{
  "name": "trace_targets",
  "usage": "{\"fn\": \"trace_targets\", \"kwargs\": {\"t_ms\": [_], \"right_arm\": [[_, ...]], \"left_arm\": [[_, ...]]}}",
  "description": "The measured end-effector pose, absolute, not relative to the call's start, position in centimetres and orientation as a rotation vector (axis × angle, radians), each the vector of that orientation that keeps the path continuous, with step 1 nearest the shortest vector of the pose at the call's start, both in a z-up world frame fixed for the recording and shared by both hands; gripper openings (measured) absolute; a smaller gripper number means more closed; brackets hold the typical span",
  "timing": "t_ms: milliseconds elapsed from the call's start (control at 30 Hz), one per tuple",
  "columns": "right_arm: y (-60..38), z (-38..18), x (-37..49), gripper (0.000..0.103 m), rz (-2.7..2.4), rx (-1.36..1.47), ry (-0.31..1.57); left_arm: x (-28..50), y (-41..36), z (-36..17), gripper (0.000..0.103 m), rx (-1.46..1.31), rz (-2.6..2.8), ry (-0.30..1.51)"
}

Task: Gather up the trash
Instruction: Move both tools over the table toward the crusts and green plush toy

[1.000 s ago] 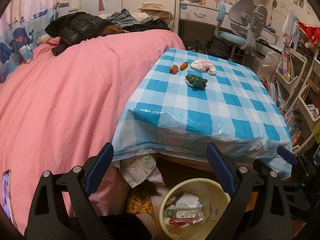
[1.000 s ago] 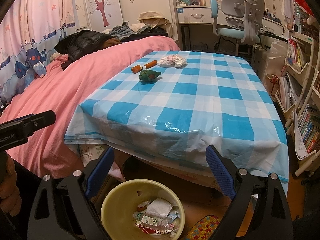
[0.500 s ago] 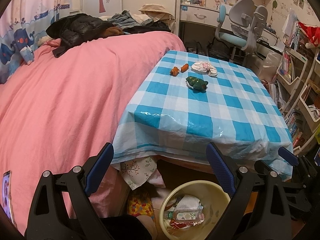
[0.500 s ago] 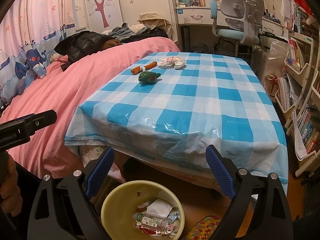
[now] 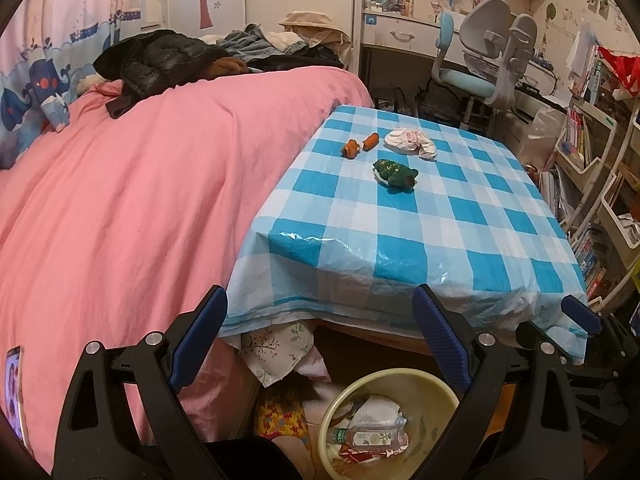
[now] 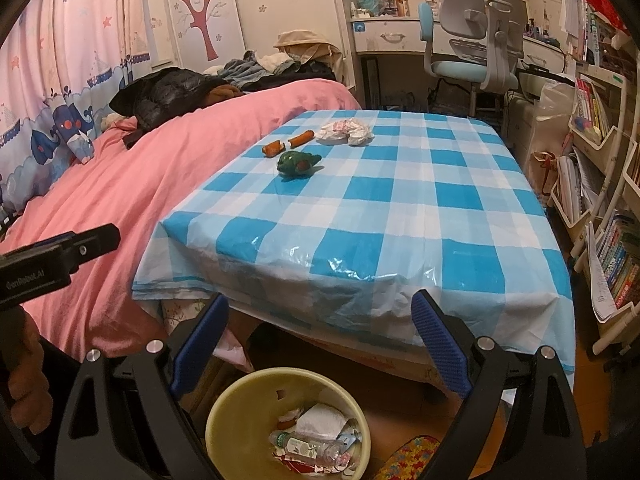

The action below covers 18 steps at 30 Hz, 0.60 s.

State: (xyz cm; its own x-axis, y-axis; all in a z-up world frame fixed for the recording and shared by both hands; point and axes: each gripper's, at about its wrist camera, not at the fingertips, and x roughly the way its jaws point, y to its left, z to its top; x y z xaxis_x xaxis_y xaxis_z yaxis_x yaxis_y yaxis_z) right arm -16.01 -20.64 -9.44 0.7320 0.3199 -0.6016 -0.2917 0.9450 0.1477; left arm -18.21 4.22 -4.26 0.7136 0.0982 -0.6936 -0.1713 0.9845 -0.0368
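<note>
On the blue checked table (image 5: 460,216) (image 6: 400,208) lie a crumpled white wrapper (image 5: 410,142) (image 6: 346,131), two orange pieces (image 5: 359,145) (image 6: 288,144) and a green wrapper (image 5: 394,172) (image 6: 298,162), all at the far left part. A yellow trash bin (image 5: 352,400) (image 6: 240,404) with a plastic bottle and papers stands on the floor below the near table edge. My left gripper (image 5: 320,320) hangs open above the bin, empty. My right gripper (image 6: 320,320) is open and empty too, short of the table edge. The left gripper's body (image 6: 60,260) shows at the left in the right wrist view.
A bed with a pink cover (image 5: 120,200) (image 6: 100,184) adjoins the table's left side, clothes piled at its far end. A desk chair (image 5: 488,64) (image 6: 476,40) stands beyond the table. Bookshelves (image 5: 592,184) (image 6: 600,200) line the right. A colourful slipper (image 6: 408,456) lies by the bin.
Both grippers have drifted back and up slightly, so the table looks a little farther. Both stay open and empty; nothing on the table moved.
</note>
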Motion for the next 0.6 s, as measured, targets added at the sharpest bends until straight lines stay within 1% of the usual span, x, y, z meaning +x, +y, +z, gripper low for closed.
{"fn": "trace_targets", "kwargs": {"t_ms": [500, 600], "right_arm": [[-20.5, -7.2, -13.2, 0.089, 0.359, 0.033, 0.623], [-20.4, -6.5, -12.4, 0.090, 0.361, 0.013, 0.611]], "left_arm": [[-15.3, 5.6, -3.6, 0.090, -0.145, 0.163, 0.751], [-14.6, 6.0, -3.4, 0.090, -0.159, 0.167, 0.747]]}}
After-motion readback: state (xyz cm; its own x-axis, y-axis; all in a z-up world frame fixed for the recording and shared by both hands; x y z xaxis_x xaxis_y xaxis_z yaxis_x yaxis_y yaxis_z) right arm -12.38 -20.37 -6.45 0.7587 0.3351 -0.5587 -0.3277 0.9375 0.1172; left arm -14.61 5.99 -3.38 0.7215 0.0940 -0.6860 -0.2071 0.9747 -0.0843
